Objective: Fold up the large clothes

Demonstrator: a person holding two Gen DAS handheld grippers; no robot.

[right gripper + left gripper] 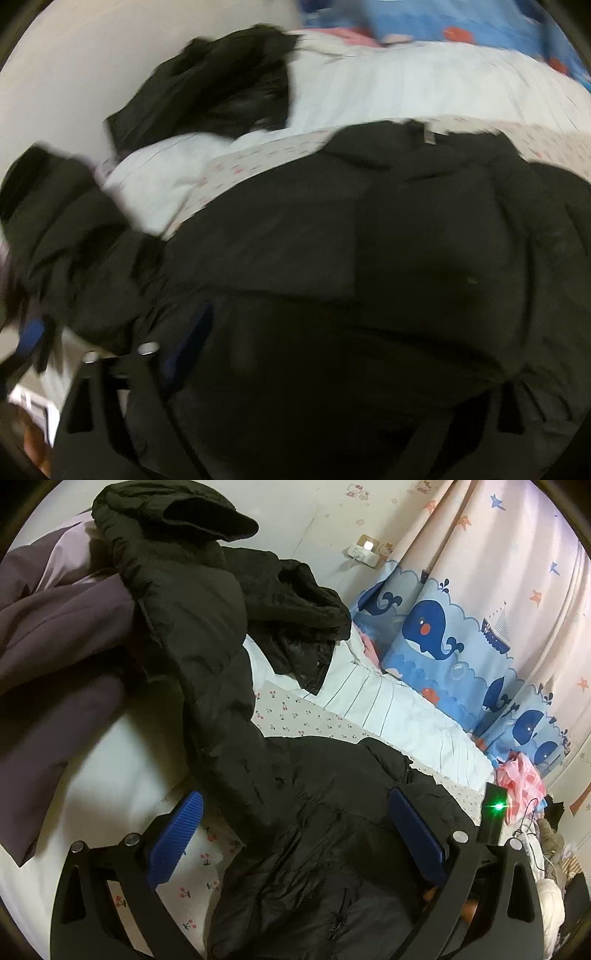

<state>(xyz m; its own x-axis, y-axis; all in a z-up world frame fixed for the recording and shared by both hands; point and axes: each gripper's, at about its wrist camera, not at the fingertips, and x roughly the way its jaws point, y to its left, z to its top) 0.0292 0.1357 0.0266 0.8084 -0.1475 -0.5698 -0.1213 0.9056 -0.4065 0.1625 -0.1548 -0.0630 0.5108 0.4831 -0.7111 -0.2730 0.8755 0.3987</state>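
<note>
A large black puffer coat lies across the bed, one part stretched up toward the top left. My left gripper is open, its blue pads wide apart on either side of the coat's fabric. In the blurred right wrist view the same coat fills most of the frame and covers my right gripper; only one blue pad shows at the left, so its state is unclear. A second black garment lies farther back on the bed.
A purple garment hangs at the left. The bed has a cherry-print sheet and a white striped quilt. A whale-print curtain runs along the far side. A pink bag and clutter sit at the right.
</note>
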